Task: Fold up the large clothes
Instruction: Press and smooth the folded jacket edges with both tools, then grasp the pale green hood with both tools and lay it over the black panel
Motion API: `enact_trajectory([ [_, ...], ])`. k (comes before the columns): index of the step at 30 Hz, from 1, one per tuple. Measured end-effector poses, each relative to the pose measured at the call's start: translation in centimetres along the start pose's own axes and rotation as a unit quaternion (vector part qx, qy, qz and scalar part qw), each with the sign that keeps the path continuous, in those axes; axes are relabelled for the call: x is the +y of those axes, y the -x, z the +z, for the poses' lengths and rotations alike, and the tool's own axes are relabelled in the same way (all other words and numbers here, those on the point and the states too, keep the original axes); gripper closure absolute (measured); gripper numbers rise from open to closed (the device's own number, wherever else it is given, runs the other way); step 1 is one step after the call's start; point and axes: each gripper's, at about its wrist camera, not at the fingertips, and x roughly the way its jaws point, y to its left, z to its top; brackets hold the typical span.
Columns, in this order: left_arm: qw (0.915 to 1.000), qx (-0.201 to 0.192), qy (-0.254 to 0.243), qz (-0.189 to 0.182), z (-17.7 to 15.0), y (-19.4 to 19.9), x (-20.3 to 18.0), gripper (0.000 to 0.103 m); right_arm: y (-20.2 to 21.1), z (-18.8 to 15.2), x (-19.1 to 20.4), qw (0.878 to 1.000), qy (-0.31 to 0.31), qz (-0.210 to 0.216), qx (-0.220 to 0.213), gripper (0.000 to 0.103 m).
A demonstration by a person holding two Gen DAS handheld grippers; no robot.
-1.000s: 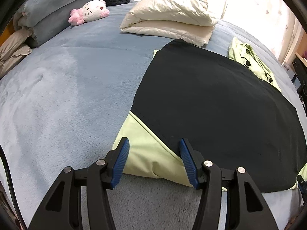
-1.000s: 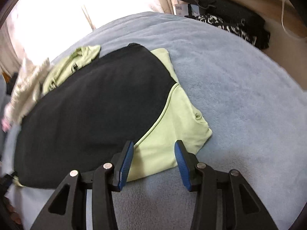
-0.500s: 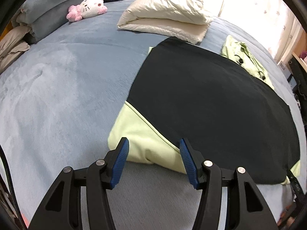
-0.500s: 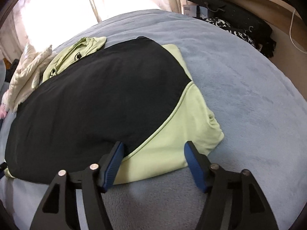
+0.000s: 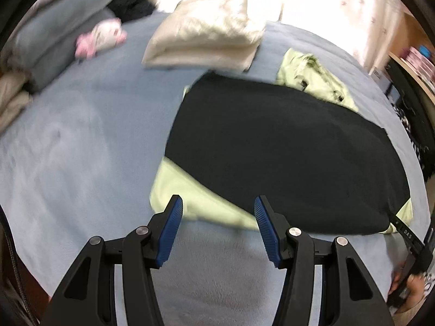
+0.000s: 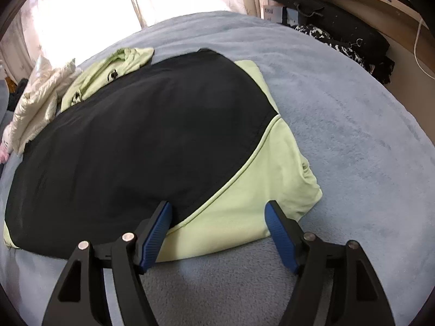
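A large black and light-green jacket (image 5: pixel 285 152) lies flat on the blue-grey bed, folded into a broad slab, with its green hood (image 5: pixel 315 76) at the far end. My left gripper (image 5: pixel 217 217) is open and empty, just short of the jacket's near green corner (image 5: pixel 190 190). In the right wrist view the same jacket (image 6: pixel 141 141) fills the middle. My right gripper (image 6: pixel 217 220) is open and empty, its jaws standing either side of the near green corner (image 6: pixel 244 212), hovering at the edge.
A folded cream duvet (image 5: pixel 206 40) and a pink plush toy (image 5: pixel 100 36) lie at the far end of the bed (image 5: pixel 68 149). Grey pillows (image 5: pixel 54 40) are at the far left. A wooden shelf with dark bags (image 6: pixel 339 35) stands beside the bed.
Both grippers have drawn back toward the near edge of the jacket. The right gripper's jaws have opened wider. The left view has swung and blurred slightly.
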Motion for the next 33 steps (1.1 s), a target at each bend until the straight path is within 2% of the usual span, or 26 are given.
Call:
enact_trajectory([
  [3,0.9993,-0.021,-0.030,0.006,2.8,1.6,-0.8,0.047,-0.4,1.7,0.3,0.998,0.013,-0.006,0.057,0.032],
  [6,0.9979,-0.038,-0.052,0.003,6.0,2.4,-1.6,0.046,-0.2,3.4,0.7,0.996,0.020,-0.001,0.088,0.032],
  [10,0.9961,-0.039,-0.077,-0.016,11.1,1.8,-3.2,0.046,1.7,7.3,1.6,0.997,0.032,0.017,0.063,0.032],
  [14,0.9929,-0.042,-0.106,-0.034,16.3,-0.7,-5.9,0.046,2.2,12.3,3.4,0.998,0.056,0.019,0.033,0.032],
  [16,0.9917,-0.038,-0.118,-0.035,18.7,-3.0,-7.4,0.046,1.4,15.2,4.6,0.997,0.059,0.030,0.024,0.032],
  [19,0.9901,-0.004,-0.131,-0.051,22.2,-7.5,-9.8,0.045,-0.4,19.1,6.0,0.997,0.053,0.054,0.018,0.032],
  [23,0.9879,0.007,-0.149,-0.045,25.7,-13.3,-13.0,0.045,-4.3,23.8,7.8,0.995,0.028,0.094,0.026,0.032],
  [26,0.9874,0.016,-0.154,-0.035,27.5,-17.7,-14.9,0.045,-7.8,26.3,9.3,0.992,0.015,0.124,0.032,0.032],
  [33,0.9850,0.035,-0.167,-0.022,29.1,-25.9,-17.9,0.046,-15.5,30.1,11.1,0.988,-0.011,0.143,0.052,0.032],
])
